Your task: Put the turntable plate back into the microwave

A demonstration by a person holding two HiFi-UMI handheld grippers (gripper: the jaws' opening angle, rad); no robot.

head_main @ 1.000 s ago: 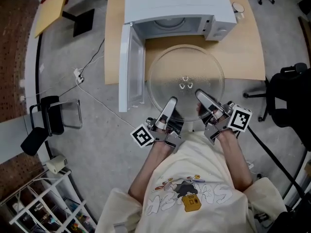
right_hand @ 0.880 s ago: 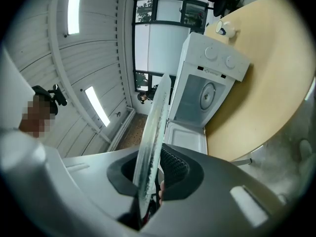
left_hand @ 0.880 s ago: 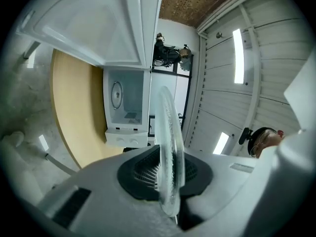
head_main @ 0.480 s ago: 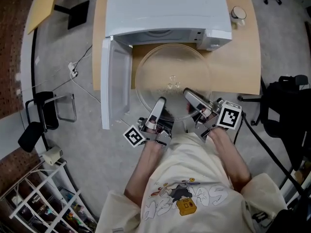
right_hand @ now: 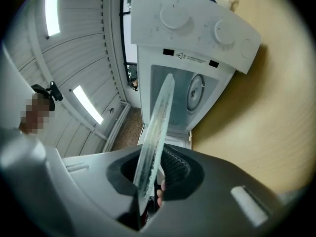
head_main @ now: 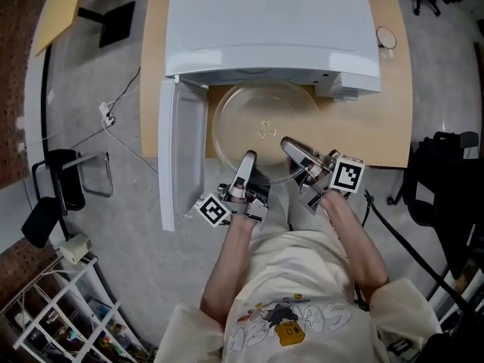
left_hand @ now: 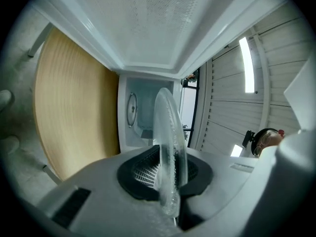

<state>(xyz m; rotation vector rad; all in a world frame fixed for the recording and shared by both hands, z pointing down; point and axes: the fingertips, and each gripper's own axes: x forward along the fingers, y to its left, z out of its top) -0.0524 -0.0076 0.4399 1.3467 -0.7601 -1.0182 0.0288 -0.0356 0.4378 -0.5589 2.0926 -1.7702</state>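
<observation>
The clear glass turntable plate (head_main: 265, 131) hangs roughly flat over the wooden desk (head_main: 378, 127), its far edge at the mouth of the white microwave (head_main: 272, 29). My left gripper (head_main: 248, 159) is shut on the plate's near rim at the left. My right gripper (head_main: 291, 144) grips the near rim at the right; its jaws are opening slightly with the rim still between the pads. In the left gripper view the plate (left_hand: 168, 142) runs edge-on toward the open cavity (left_hand: 140, 115). In the right gripper view the plate (right_hand: 157, 127) points at the cavity (right_hand: 190, 98) beside the control knobs (right_hand: 197, 23).
The microwave door (head_main: 181, 153) stands open to the left, over the desk's edge. A small round object (head_main: 386, 38) sits on the desk beside the microwave. A black chair (head_main: 442, 172) is at right. Cables (head_main: 113, 119) and a wire rack (head_main: 53, 316) are on the floor at left.
Both grippers have carried the plate forward and down toward the microwave. Its far edge, a clear gap away from the opening one second ago, now reaches it.
</observation>
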